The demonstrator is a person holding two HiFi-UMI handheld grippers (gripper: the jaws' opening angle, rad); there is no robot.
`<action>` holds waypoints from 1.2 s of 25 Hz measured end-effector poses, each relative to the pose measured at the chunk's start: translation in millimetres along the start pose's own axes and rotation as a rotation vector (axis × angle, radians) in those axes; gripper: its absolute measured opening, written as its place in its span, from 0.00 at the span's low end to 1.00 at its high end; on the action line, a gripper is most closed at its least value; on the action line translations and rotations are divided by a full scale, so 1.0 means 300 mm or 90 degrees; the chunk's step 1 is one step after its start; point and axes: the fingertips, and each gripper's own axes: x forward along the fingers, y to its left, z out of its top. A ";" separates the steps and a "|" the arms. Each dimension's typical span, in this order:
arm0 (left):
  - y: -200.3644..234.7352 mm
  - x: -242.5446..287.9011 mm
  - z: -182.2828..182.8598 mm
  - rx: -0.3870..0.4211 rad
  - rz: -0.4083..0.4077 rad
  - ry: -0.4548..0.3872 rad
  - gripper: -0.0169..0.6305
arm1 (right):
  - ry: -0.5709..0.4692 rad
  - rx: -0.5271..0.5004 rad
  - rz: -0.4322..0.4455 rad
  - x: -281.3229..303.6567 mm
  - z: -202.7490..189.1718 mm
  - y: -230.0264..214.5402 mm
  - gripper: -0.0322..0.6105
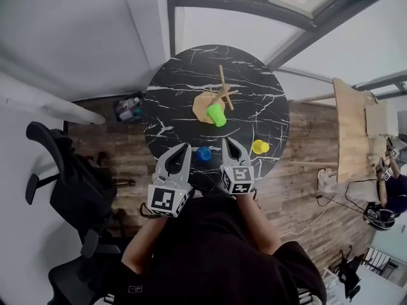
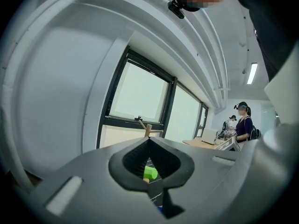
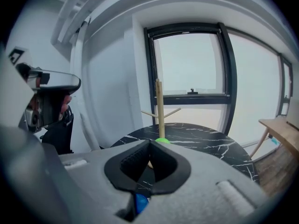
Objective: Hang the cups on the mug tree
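A wooden mug tree stands on the round black marble table. A green cup is against the tree, over its base; whether it hangs on a peg I cannot tell. A blue cup stands near the table's front edge, between my two grippers. To the right stands a yellow cup. My left gripper is shut and empty. My right gripper is shut and empty too. In the right gripper view the tree rises above the shut jaws, the blue cup just below them.
A black office chair stands left of the table. A box with bottles sits on the floor by the wall. A wooden desk is at the right, with people beyond it.
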 end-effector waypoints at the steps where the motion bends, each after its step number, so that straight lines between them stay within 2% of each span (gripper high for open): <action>1: 0.004 -0.003 0.003 -0.001 -0.004 0.001 0.02 | -0.005 0.003 -0.004 -0.012 0.009 0.002 0.04; 9: -0.007 -0.026 -0.019 0.007 -0.007 0.004 0.02 | -0.037 0.002 -0.019 -0.107 0.039 -0.023 0.04; 13: -0.062 -0.010 -0.023 0.017 -0.004 0.001 0.02 | -0.048 -0.021 -0.022 -0.146 0.032 -0.075 0.04; 22: -0.299 0.066 -0.047 0.028 -0.009 -0.007 0.02 | -0.067 0.000 -0.019 -0.291 -0.005 -0.266 0.04; 30: -0.501 0.112 -0.058 0.041 -0.008 -0.014 0.02 | -0.100 0.015 -0.008 -0.417 0.014 -0.438 0.04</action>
